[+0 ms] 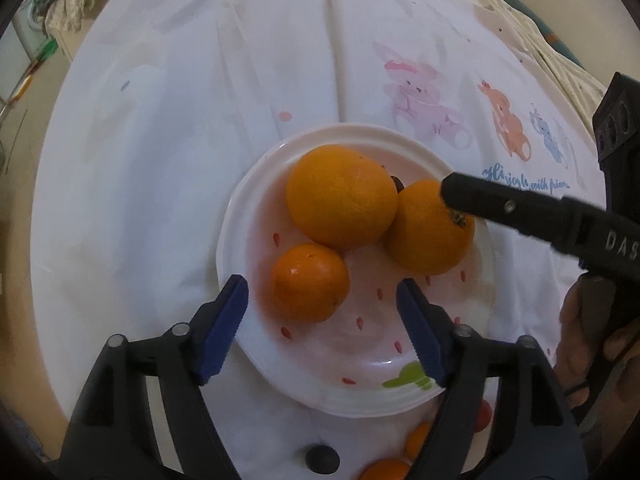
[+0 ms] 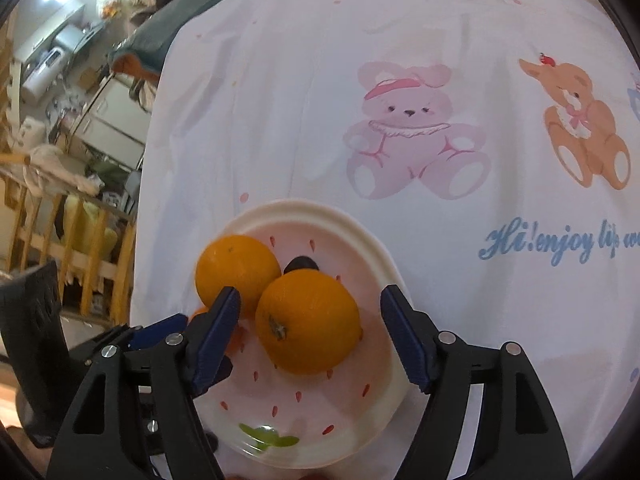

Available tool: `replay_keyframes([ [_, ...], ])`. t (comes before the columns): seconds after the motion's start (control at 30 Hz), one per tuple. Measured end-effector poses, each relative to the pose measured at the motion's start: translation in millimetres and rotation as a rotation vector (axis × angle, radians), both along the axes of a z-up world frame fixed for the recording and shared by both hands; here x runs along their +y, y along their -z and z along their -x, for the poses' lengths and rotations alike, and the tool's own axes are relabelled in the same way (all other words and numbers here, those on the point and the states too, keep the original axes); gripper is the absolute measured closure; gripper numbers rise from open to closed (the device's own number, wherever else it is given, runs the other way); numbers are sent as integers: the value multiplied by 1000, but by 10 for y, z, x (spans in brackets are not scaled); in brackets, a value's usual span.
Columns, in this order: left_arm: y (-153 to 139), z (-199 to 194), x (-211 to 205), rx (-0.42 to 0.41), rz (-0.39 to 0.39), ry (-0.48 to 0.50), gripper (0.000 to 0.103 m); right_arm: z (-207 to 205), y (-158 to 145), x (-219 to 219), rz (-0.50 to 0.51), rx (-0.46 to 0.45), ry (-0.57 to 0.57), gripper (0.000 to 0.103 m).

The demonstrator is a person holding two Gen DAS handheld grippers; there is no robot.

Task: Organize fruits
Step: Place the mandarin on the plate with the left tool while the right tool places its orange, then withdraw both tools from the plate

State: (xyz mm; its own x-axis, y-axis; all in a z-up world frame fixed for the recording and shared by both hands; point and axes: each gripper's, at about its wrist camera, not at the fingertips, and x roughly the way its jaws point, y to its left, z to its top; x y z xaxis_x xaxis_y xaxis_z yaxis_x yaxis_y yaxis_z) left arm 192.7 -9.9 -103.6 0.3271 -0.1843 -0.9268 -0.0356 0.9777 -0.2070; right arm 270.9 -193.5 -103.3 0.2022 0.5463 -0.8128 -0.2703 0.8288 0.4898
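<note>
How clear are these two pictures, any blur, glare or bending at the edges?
Left wrist view: oranges sharp on the plate, soft glare on its near rim, tablecloth washed out, edges curved by the fisheye. Right wrist view: bear print crisp, room behind blurred and bent, bright ceiling light top left.

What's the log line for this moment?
plate: three oranges | left gripper: open, above small orange | right gripper: open, around stem-up orange | more fruit off plate
</note>
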Motion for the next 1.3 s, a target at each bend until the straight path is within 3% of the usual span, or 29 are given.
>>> replay_keyframes([
  [0.27, -71, 64, 48, -2, -1, -31, 29, 86, -139, -185, -19, -13, 53, 23],
  [0.33, -117, 102, 61, -10, -1, -38, 29, 112, -197, -226, -24, -20, 73, 16],
  [0.37, -141, 133, 71, -17, -6, -39, 29, 127, -228, -243, -30, -25, 85, 12],
  [0.57, -384, 284, 162, -88, -47, -54, 29, 316, -425, -329, -27, -53, 102, 10],
  [0.63, -446, 327, 182, -104, -39, -49, 23, 414, -461, -382, -25, -60, 114, 10],
  [0.7, -500, 369, 207, -113, -28, -47, 5, 521, -504, -431, -25, -62, 122, 10],
  [0.93, -646, 620, 257, -103, -33, -35, 4, 917, -658, -629, -31, -72, 187, 10],
  [1.07, -674, 788, 232, -93, -96, -38, 4, 1149, -692, -719, -35, -59, 219, 10],
  [1.3, -528, 1067, 134, -56, -109, -4, 4, 1518, -681, -901, -42, -31, 282, 10],
])
